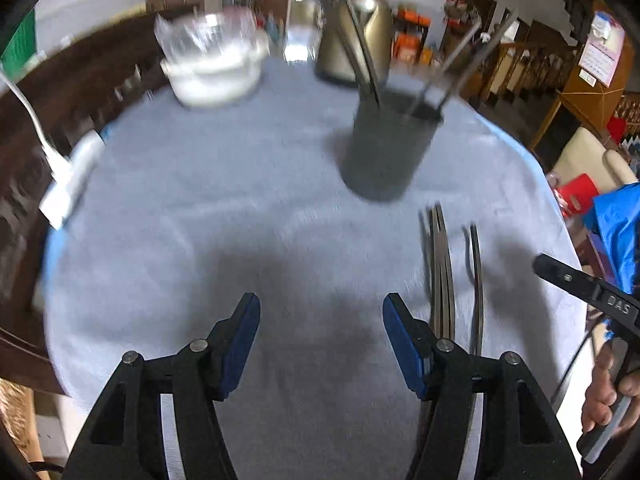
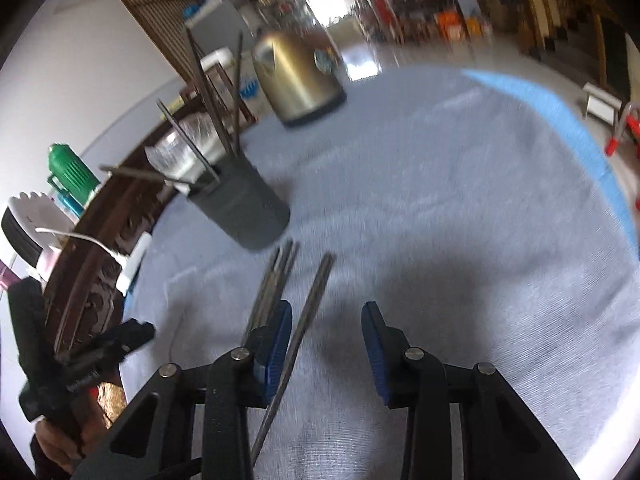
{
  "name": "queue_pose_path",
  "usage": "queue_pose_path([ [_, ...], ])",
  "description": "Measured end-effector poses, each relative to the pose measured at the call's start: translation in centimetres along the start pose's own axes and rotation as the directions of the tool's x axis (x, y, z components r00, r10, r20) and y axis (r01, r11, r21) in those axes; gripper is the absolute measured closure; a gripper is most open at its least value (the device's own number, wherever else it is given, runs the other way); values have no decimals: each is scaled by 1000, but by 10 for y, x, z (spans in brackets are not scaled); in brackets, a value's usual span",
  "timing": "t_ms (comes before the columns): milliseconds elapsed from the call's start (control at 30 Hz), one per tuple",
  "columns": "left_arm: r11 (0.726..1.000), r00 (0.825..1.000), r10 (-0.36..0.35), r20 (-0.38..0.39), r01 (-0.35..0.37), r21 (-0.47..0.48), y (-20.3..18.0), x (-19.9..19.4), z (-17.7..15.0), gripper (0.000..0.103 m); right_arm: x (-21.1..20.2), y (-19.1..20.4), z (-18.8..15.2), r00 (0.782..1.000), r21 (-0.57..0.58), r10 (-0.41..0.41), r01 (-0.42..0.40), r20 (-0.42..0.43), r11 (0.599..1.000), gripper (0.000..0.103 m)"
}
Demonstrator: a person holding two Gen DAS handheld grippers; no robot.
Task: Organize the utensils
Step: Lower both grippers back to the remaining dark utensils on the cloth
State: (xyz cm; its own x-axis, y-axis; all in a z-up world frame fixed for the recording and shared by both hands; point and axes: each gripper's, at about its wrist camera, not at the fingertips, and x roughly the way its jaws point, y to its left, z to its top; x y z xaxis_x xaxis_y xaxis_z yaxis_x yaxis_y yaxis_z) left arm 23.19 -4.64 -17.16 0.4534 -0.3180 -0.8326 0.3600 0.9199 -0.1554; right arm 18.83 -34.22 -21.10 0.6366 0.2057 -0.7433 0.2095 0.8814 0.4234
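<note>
A big table (image 1: 224,208) under a pale blue-grey cloth fills both views, and everything is a touch blurred. Toward its far edge stands a gold kettle (image 2: 296,80), and near it on the left a white bowl (image 1: 216,76) with a clear plastic thing on top. Closer in sits the dark grey holder (image 1: 386,148), upright, with several thin metal utensils sticking out of it at angles. On the cloth just in front of the holder lie the loose utensils: a bundle of thin metal sticks (image 2: 276,280) and, beside it, a single stick (image 2: 308,312). The left gripper (image 1: 320,320) hangs over bare cloth left of the bundle, jaws apart, nothing between them. The right gripper (image 2: 326,332) has its jaws apart too, the single stick running between them near the left pad (image 2: 280,332); whether that pad touches it, I cannot tell.
</note>
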Motion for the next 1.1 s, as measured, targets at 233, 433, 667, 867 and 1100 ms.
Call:
queue_pose_path([
  [233,996,996,-74,-43,76,36,-19,16,9,38,41,4,17,994,37,-25,29,-109,999,78],
  [433,991,989,-103,-110,111,75,-35,38,14,38,73,14,26,982,35,-68,75,-178,997,90],
  [667,985,983,-102,-151,122,125,-54,57,12,38,70,12,20,980,-28,-138,135,-146,990,93],
  [867,987,984,-100,-150,117,113,-55,63,19,38,62,-6,19,983,4,-129,131,-127,991,93],
  [1100,986,985,-94,-146,113,126,-66,68,22,39,64,-7,20,985,4,-118,119,-124,993,93],
])
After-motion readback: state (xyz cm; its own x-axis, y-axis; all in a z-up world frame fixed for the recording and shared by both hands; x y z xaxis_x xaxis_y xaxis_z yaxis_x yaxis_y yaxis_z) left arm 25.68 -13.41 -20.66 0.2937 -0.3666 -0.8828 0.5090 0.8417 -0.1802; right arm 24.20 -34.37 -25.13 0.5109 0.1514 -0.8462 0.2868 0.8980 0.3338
